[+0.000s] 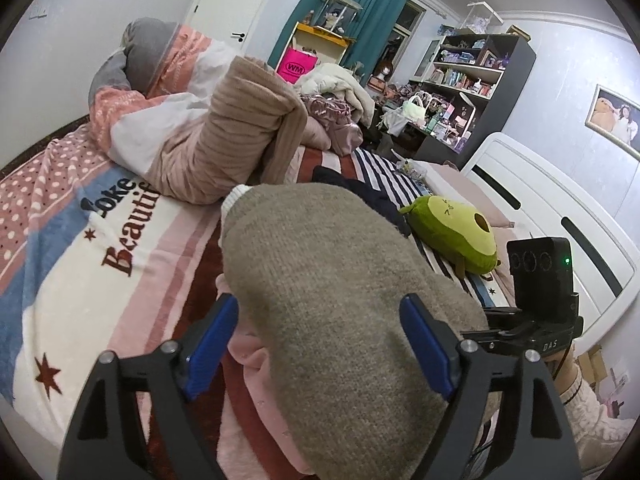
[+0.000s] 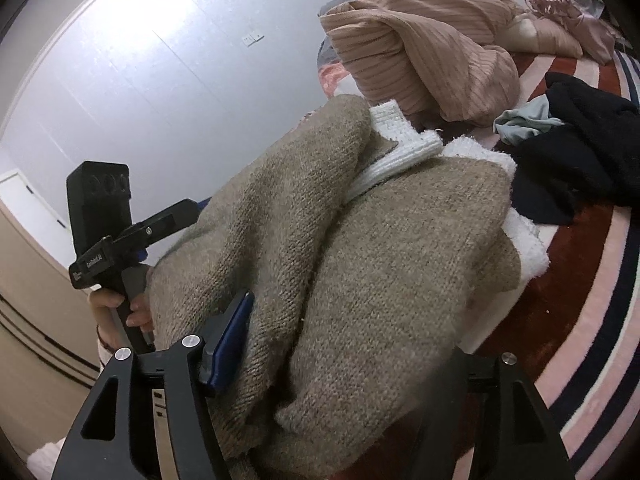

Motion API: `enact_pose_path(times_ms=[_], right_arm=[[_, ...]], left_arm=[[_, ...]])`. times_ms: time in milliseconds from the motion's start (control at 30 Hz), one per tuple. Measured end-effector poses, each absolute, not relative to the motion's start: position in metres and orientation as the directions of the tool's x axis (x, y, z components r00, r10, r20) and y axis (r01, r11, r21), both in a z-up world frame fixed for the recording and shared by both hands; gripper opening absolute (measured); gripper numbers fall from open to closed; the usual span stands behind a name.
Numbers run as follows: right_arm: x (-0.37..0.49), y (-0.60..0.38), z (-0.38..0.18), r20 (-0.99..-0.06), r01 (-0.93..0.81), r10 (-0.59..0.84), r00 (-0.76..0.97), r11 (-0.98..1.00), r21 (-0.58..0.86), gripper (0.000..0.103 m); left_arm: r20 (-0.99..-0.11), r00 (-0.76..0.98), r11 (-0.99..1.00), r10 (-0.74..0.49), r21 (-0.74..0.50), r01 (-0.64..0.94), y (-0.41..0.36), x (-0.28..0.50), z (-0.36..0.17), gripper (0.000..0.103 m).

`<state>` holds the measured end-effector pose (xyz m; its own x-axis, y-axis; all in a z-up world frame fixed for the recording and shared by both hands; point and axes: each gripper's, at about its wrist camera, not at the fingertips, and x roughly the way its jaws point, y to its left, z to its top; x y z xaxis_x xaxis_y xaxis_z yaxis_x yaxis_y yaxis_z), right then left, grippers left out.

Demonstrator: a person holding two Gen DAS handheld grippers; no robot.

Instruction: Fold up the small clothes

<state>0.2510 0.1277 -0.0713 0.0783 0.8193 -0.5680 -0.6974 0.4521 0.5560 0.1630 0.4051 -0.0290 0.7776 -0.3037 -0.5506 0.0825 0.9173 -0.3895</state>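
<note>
Between my left tongs, jaws apart, lies the folded sweater on the bed, the right tongs seemingly apart too; I judge this fold released, next needing a tidy regrip.
</note>
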Motion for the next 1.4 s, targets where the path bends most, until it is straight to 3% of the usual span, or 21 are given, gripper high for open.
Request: enact_pose_path(times_ms=[867, 1233, 1400], right_arm=[[0.237, 0.096, -0.063, -0.605, -0.695, 0.787, 0.122, 0.503, 0.514, 0.068], [0.231, 0.141, -0.048, -0.624, -0.748, 0.769, 0.139, 0.495, 0.442, 0.070], [0.229, 0.147, -0.041, -0.619, -0.764, 0.775, 0.125, 0.474, 0.438, 0.070]], left_arm=[[-0.514, 0.820, 0.941, -0.251, -0.330, 0.082, 0.387, 0.143, -0.004, 0.084], [-0.597, 0.784, 0.967, -0.170, -0.256, 0.015, 0.388, 0.151, -0.026, 0.085], [-0.623, 0.771, 0.965, -0.135, -0.259, -0.040, 0.405, 0.150, -0.038, 0.091]])
